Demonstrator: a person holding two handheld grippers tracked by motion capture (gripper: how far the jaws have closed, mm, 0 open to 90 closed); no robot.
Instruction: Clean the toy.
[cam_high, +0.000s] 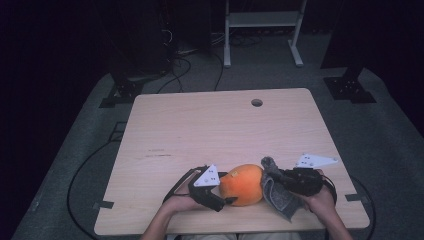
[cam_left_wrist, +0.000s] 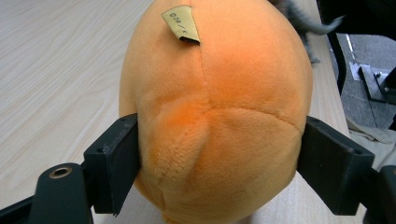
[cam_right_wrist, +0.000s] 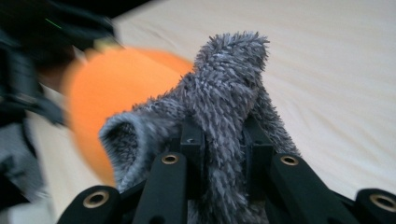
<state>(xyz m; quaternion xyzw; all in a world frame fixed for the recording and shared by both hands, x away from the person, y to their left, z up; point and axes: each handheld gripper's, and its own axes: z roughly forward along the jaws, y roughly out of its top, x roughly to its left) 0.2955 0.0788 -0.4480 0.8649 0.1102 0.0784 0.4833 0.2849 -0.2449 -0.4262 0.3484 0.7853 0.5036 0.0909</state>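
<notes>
Left gripper (cam_left_wrist: 219, 172) clamps the orange plush (cam_left_wrist: 215, 112) near the desk's (cam_high: 200, 125) front edge; right gripper (cam_right_wrist: 224, 144) pinches a grey cloth (cam_right_wrist: 229, 93).

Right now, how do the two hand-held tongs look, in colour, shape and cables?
Both tongs are black. The left tongs carry a grey three-cornered plate with small dark marks; the right tongs carry a similar one. A black cable loops from the left one. Close up, the jaws are flat, blocky black pads on arms with brass-ringed holes. No sleeves show on the forearms.
</notes>
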